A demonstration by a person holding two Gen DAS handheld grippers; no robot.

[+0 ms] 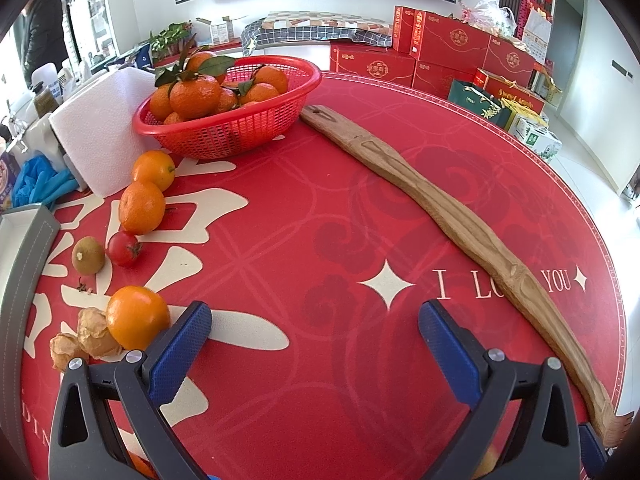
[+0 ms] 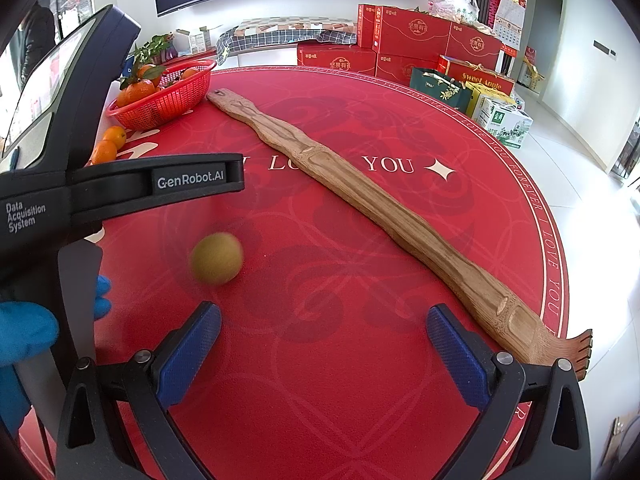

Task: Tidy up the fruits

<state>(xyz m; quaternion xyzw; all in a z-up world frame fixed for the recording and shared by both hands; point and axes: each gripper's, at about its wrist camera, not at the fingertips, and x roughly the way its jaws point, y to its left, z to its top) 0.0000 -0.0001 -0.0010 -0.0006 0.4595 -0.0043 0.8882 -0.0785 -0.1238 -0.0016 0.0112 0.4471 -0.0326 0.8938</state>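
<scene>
Two blue-padded black grippers hover over a round red tablecloth (image 1: 320,208) printed with cream characters and the words "I LOVE YOU". The left gripper (image 1: 314,328) holds its jaws wide with nothing between them, and the right gripper (image 2: 324,334) does the same. Seen from the left wrist, a red plastic mesh basket (image 1: 240,132) piled with leafy orange mandarins (image 1: 196,94) sits at 11 o'clock. Loose fruit trails down the cloth toward 8 o'clock: two orange mandarins (image 1: 142,206), a small red cherry tomato (image 1: 124,248), a greenish-brown round fruit (image 1: 88,255), a bright orange citrus (image 1: 137,316) just beside the left finger, and two papery tan husked fruits (image 1: 94,334) touching it. A long carved brown wooden back scratcher (image 1: 440,216) lies diagonally from the basket's rim toward 4 o'clock. From the right wrist, a blurred yellow-green round fruit (image 2: 217,258) lies on the cloth at 10 o'clock, just beyond the right gripper's left fingertip and apart from it. The left device's black body, marked "GenRobot.AI", crosses that view at 9 o'clock, gripped by a hand in a blue glove (image 2: 24,336).
</scene>
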